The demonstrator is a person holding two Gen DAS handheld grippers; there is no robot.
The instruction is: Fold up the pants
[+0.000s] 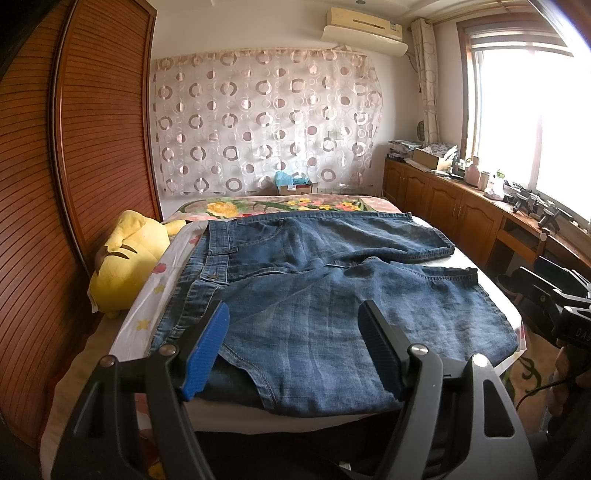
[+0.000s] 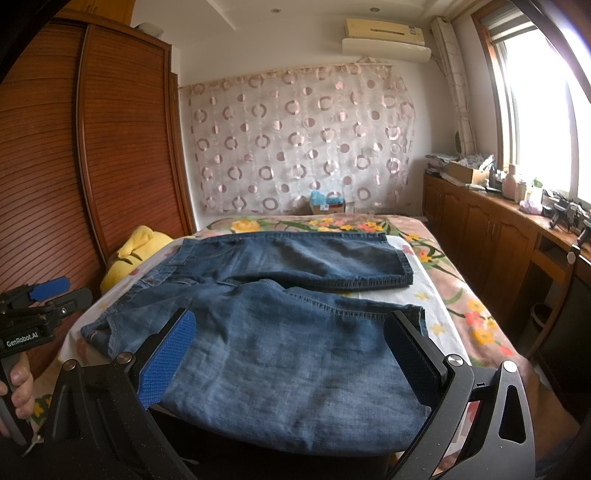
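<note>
A home bedroom: bed (image 1: 369, 206), louvred wardrobe (image 1: 103, 129), wall air conditioner (image 1: 364, 27), curtained window (image 1: 517, 110).

A bed (image 1: 369, 202) carried everything, its far end covered by a flowered blanket (image 2: 436, 254) in pink, yellow and green that ran down the right side. Over the near part lay a white sheet (image 1: 162, 273) printed with small stars and hearts. On that sheet the blue denim pants (image 1: 314, 280) were spread flat, waistband toward the left, both legs reaching to the right; the nearer leg hung over the bed's front edge. A yellow plush toy (image 1: 125, 258) rested at the bed's left edge, just beside the waistband, against the wooden wardrobe. At the far end of the bed stood a small cardboard box (image 2: 327, 205)
</note>
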